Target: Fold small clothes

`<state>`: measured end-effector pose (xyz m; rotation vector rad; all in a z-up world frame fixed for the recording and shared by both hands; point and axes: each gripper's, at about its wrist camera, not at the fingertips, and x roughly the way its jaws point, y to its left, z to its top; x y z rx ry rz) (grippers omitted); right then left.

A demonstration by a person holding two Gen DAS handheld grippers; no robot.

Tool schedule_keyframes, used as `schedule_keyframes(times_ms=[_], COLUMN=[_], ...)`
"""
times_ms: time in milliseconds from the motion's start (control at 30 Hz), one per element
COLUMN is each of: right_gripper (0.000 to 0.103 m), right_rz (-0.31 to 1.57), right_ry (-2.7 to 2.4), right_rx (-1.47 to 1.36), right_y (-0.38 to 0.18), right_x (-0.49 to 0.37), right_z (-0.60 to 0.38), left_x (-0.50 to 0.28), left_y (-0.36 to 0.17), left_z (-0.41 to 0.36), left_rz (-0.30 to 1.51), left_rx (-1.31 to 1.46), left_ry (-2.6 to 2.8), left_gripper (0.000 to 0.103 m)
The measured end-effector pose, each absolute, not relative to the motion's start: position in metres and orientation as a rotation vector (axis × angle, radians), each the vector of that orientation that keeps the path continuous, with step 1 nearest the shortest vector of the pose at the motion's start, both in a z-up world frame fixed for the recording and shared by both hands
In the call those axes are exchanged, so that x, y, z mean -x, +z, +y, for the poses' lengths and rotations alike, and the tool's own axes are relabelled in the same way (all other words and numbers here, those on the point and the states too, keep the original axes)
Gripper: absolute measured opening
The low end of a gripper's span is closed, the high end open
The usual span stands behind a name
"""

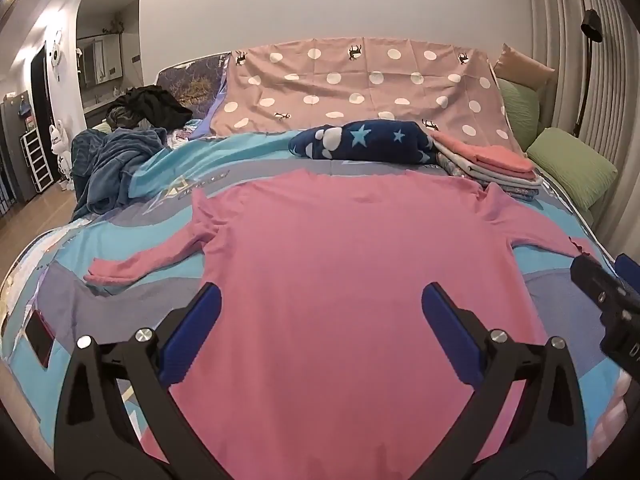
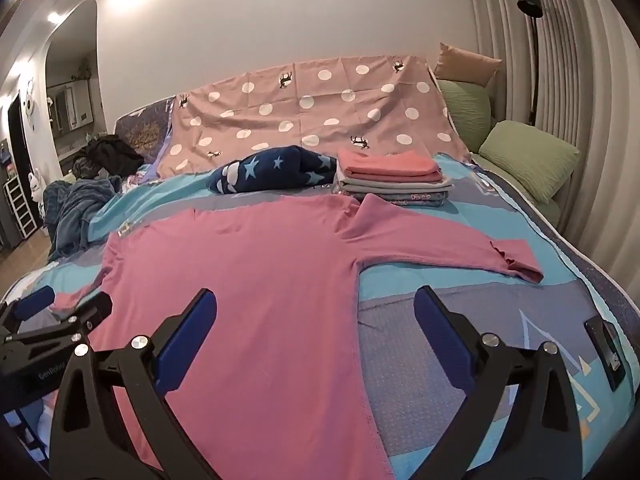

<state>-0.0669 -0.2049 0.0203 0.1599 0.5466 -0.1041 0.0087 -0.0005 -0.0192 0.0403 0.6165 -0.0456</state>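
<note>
A pink long-sleeved top [image 1: 344, 264] lies spread flat across the middle of a bed covered by a blue-and-grey patterned sheet [image 1: 168, 184], both sleeves stretched outward. At the bottom of the left wrist view, the left gripper [image 1: 322, 312] hangs above the top's lower body, its blue-padded jaws spread wide with nothing between them. In the right wrist view the right gripper [image 2: 316, 316] is likewise wide open and empty, over the garment's right edge. Behind the top, at upper centre, sit a navy star-print blanket [image 2: 276, 174] and, just beside it, a stack of folded clothes [image 2: 390, 178]. Green pillows [image 2: 528, 156] line the right edge.
</note>
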Motion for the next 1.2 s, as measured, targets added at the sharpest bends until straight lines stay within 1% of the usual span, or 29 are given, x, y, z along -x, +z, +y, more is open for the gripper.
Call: schedule_keyframes(times_ms=[600,1200], right_gripper=[0.099,0.099], right_rz=[0.557,0.597], right_ry=[-0.077,-0.056], right_rx=[-0.161,-0.158], right_y=[0.026,0.019], right_x=[0.070,0.066], right_z=[-0.201,-0.194], left_x=[-0.003,-0.004], left_y=[-0.015,-0.026], left_z=[0.000,0.009], left_rz=[0.608,0.626], left_rx=[-0.044,-0.033], left_ry=[-0.063,-0.064], left_gripper=[0.101,0.101])
